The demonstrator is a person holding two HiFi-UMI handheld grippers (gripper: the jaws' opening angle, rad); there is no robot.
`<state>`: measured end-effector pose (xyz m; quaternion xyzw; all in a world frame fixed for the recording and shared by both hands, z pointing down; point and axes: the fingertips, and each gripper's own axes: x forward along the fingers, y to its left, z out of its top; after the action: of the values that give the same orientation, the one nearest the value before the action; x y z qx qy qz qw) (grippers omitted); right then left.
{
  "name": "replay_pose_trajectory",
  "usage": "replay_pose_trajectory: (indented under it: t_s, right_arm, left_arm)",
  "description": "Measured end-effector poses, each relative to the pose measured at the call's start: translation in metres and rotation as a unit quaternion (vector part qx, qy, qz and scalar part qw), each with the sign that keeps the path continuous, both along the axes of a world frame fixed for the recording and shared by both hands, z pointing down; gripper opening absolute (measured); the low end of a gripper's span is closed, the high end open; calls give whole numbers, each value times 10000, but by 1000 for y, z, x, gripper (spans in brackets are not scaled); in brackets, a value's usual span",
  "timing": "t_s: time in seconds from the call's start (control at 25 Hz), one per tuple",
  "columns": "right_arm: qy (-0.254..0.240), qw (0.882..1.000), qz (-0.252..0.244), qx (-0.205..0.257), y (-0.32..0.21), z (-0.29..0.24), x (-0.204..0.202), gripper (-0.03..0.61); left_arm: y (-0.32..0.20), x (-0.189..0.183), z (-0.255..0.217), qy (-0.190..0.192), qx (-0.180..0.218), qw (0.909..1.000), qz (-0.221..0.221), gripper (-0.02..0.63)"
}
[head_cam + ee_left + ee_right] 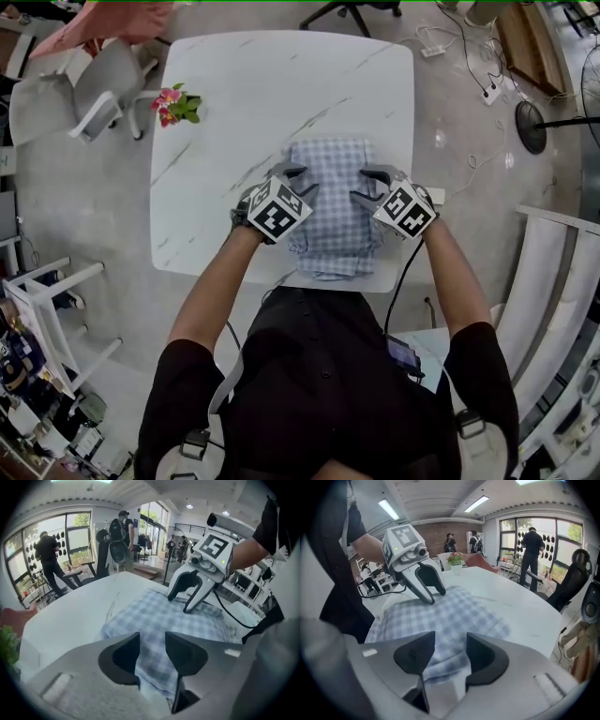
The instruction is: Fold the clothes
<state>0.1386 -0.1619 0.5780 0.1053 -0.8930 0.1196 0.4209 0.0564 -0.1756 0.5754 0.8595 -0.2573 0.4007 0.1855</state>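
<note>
Gaping empty, left tongs (302,181) and right tongs (361,185) stand over the checked shirt (330,211) on a marble table (253,94)

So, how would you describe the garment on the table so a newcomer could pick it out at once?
Start at the white marble-look table in the middle of the head view. At its near edge lies a folded garment. It is blue-and-white checked fabric, unlike the pink flowers near the far-left corner.
</note>
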Motion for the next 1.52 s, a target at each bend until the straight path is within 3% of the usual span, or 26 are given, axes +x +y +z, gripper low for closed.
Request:
replay_pose_trajectory:
  t_s: [0.08, 0.48, 0.72, 0.92, 1.2, 1.28, 1.4, 1.52]
  right_arm:
    - [83, 9998, 143, -50, -3, 8, 12, 212]
    - [-158, 9977, 563, -335, -11, 35, 22, 213]
    - [-59, 9956, 938, -10, -11, 33, 21, 213]
    - [-86, 9920, 1204, 360, -12, 14, 18, 212]
    - [-394, 9796, 1898, 521, -1, -20, 22, 202]
    - [-527, 9746, 2069, 673, 5, -33, 26, 190]
    - [-995, 9583, 2455, 1068, 8, -70, 32, 120]
    - [-1373, 9415, 2753, 1377, 7, -104, 38, 94]
  left_arm:
    - [2, -6, 13, -196, 9, 9998, -56, 180]
    - [-1, -13, 36, -296, 49, 9994, -173, 179]
    - [0, -13, 39, -216, 187, 9992, -271, 179]
    - [-3, -15, 20, 94, 266, 9982, -536, 188]
    - [15, -23, -28, 715, 341, 9896, -1204, 179]
    - [22, -26, -41, 835, 526, 9867, -1295, 177]
    - [21, -38, -69, 1035, 912, 9789, -1509, 140]
    - [15, -49, -99, 1324, 1191, 9692, -1702, 113]
